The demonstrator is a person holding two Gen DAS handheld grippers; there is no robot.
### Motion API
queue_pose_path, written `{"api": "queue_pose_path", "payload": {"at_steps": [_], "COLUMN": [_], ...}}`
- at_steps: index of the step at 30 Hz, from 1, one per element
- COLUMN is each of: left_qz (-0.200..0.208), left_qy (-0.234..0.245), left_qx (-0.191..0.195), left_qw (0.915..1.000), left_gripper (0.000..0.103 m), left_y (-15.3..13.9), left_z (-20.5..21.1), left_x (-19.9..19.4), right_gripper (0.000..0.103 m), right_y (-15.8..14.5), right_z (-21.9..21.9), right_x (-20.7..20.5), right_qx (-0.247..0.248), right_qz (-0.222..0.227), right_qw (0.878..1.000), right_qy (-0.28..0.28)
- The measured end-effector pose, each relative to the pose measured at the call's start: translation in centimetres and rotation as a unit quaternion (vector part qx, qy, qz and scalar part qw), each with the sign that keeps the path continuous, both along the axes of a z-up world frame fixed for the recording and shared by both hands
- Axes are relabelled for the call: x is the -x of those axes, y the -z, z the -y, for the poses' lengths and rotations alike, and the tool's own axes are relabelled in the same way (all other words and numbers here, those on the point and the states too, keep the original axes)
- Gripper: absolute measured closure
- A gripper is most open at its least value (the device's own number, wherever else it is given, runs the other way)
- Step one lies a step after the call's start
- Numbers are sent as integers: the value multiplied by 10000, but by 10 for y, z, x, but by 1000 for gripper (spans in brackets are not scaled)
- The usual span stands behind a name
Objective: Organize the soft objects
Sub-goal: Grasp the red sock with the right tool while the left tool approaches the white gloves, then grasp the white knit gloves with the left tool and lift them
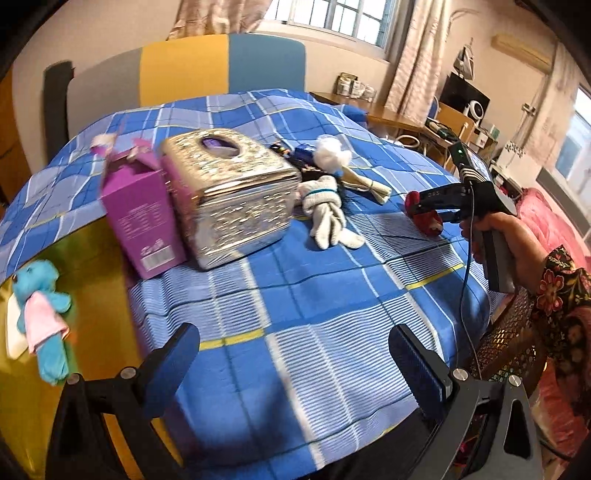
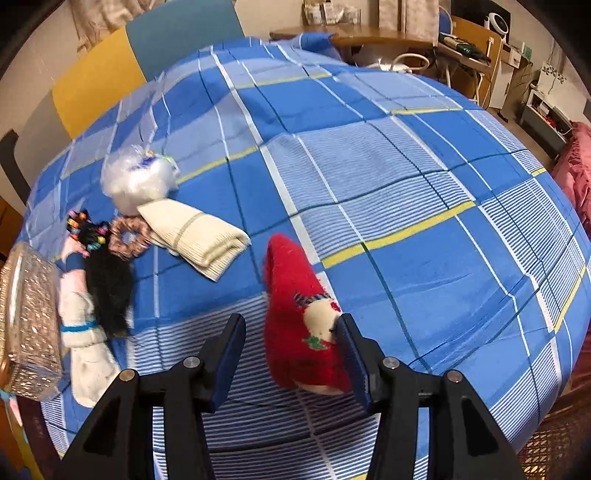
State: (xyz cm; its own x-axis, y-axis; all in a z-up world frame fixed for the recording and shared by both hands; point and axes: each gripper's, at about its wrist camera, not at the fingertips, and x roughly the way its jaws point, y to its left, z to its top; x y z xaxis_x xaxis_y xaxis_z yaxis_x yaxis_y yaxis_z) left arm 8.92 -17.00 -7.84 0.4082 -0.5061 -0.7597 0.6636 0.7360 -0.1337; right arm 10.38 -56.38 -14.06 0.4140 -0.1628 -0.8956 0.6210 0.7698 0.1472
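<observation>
Two black two-finger grippers are working over a blue, white and yellow checked cloth (image 2: pixel 424 206) covering the table: the left gripper (image 1: pixel 295 363) is hanging wide open and empty, while the right gripper (image 2: pixel 291 354) is standing part open around a fuzzy red sock with a snowman face (image 2: pixel 295 317), its right pad touching the sock. Beyond them an embossed silver tissue box (image 1: pixel 236 195), a purple carton (image 1: pixel 140 218), a knotted white sock (image 1: pixel 328 210) and a folded cream cloth (image 2: pixel 192 236) are lying, with a yellow-and-blue chair back (image 1: pixel 221 66) and curtained windows (image 1: pixel 351 14) behind.

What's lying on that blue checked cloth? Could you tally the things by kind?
Socks: 3 (red sock, cream sock, white bundle)
Boxes: 2 (silver tissue box, purple box)
Hair scrunchie: 1
Black hairpiece: 1
Clear bag: 1
Total: 8
</observation>
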Motion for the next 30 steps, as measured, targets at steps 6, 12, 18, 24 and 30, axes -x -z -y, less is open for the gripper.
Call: {"api": "queue_pose_path", "payload": {"at_steps": [6, 12, 18, 24, 30], "left_qz": [80, 228, 355, 510, 786], "left_qy": [258, 298, 381, 175, 125], "left_qx": [-58, -240, -460, -848, -1497], "left_qw": [9996, 9990, 9976, 9949, 9855], "left_gripper": [0, 0, 0, 0, 4], "left_y": [-1, 3, 8, 22, 51], "left_z": [45, 96, 146, 187, 218], "left_x": [-4, -23, -45, -74, -88], "right_gripper": [70, 77, 77, 77, 77], "right_y": [4, -2, -17, -22, -23], "right_z": [2, 5, 6, 13, 15], "right_x": [3, 8, 15, 20, 23], "right_qx": [41, -103, -139, -272, -370], "right_qz": [-90, 129, 633, 864, 997], "right_qw": [10000, 9999, 9979, 9957, 9940], "right_qy": [-7, -4, 34, 203, 250]}}
